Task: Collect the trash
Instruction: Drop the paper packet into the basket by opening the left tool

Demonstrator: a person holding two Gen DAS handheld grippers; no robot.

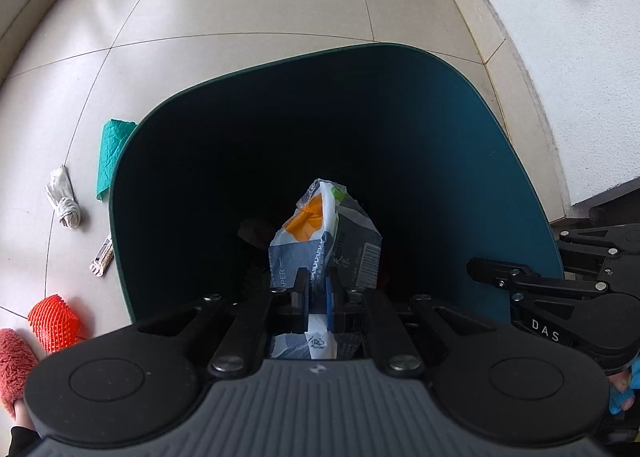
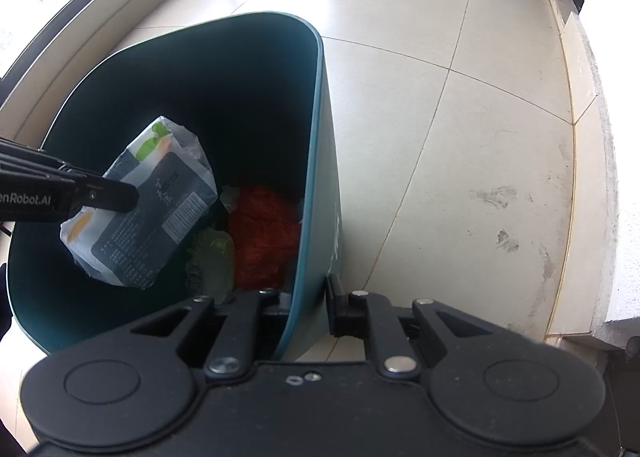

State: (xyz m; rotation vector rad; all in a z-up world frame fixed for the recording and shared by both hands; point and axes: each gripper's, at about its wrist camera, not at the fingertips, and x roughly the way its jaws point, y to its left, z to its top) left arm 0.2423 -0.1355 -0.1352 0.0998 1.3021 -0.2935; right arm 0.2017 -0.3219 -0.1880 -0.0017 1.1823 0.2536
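My left gripper (image 1: 318,293) is shut on a crumpled tissue-paper wrapper (image 1: 326,237), white, grey and orange with a barcode. It hangs over the open mouth of the teal trash bin (image 1: 460,129). In the right wrist view the same wrapper (image 2: 148,217) dangles inside the bin (image 2: 320,161) from the left gripper's fingers (image 2: 100,195). My right gripper (image 2: 306,303) is shut on the bin's near wall, one finger inside and one outside. Red netting (image 2: 264,233) and a pale green scrap (image 2: 212,253) lie at the bin's bottom.
On the tiled floor left of the bin lie a teal paper sheet (image 1: 112,153), a twisted white tissue (image 1: 64,197), a small wrapper (image 1: 102,257) and an orange foam net (image 1: 54,323). A person's pink slipper (image 1: 14,369) is at the lower left. A white wall (image 1: 560,69) runs on the right.
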